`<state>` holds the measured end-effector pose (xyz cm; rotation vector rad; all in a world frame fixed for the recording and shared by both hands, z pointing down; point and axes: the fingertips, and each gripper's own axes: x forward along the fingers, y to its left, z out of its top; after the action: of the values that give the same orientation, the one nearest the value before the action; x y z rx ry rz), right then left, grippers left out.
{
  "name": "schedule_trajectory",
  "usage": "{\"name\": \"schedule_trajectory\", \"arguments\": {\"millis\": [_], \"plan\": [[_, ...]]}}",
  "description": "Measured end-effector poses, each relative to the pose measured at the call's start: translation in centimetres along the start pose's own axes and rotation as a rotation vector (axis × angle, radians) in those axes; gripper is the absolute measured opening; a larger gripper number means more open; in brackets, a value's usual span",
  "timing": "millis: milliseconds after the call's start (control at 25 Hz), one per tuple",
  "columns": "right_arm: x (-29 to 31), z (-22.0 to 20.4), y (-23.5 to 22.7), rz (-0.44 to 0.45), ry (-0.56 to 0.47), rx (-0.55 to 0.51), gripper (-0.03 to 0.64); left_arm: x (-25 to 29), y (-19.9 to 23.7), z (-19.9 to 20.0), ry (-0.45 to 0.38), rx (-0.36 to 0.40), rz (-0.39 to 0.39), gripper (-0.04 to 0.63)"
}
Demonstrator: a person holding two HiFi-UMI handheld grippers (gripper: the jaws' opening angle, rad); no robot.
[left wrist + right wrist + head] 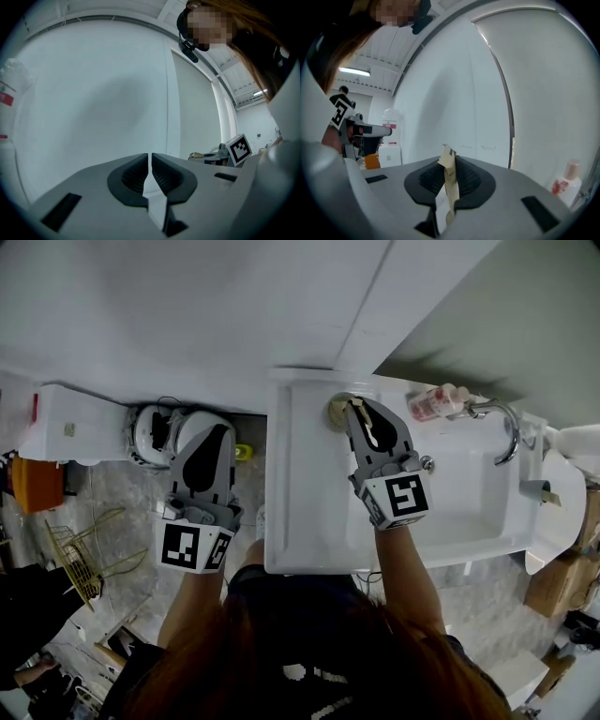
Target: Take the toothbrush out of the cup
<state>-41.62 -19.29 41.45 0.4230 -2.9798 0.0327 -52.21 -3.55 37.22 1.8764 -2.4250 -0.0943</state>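
My right gripper (pixel 355 409) reaches over the back left corner of the white sink (pixel 291 521), just above the round cup (pixel 335 414). It is shut on the toothbrush (pixel 449 180), a thin tan strip that stands upright between the dark ribbed pads (pixel 465 180). In the head view the toothbrush is mostly hidden by the jaws. My left gripper (pixel 223 431) hangs left of the sink, over the floor. Its jaws (pixel 150 163) are shut with nothing between them and face a bare white wall.
A soap bottle with a red label (pixel 438 403) and a curved chrome faucet (pixel 504 427) stand at the sink's back right. On the floor to the left are a round white appliance (pixel 157 433), an orange box (pixel 37 486) and a wire rack (pixel 80 554). Cardboard boxes (pixel 555 579) sit at the right.
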Motion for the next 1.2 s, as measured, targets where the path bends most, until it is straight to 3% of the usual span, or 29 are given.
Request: {"name": "schedule_trajectory", "arguments": {"millis": [400, 760, 1200], "plan": [[-5.9, 8.5, 0.4, -0.083, -0.123, 0.027, 0.046, -1.3, 0.0, 3.9, -0.071, 0.025, -0.054, 0.038], [-11.1, 10.5, 2.4, -0.176, -0.17, 0.086, 0.044, -3.4, 0.4, 5.6, -0.095, 0.039, -0.109, 0.038], [-14.6, 11.2, 3.1, -0.27, -0.172, 0.041, 0.044, -4.6, 0.7, 7.3, -0.137, 0.048, -0.149, 0.038]]}}
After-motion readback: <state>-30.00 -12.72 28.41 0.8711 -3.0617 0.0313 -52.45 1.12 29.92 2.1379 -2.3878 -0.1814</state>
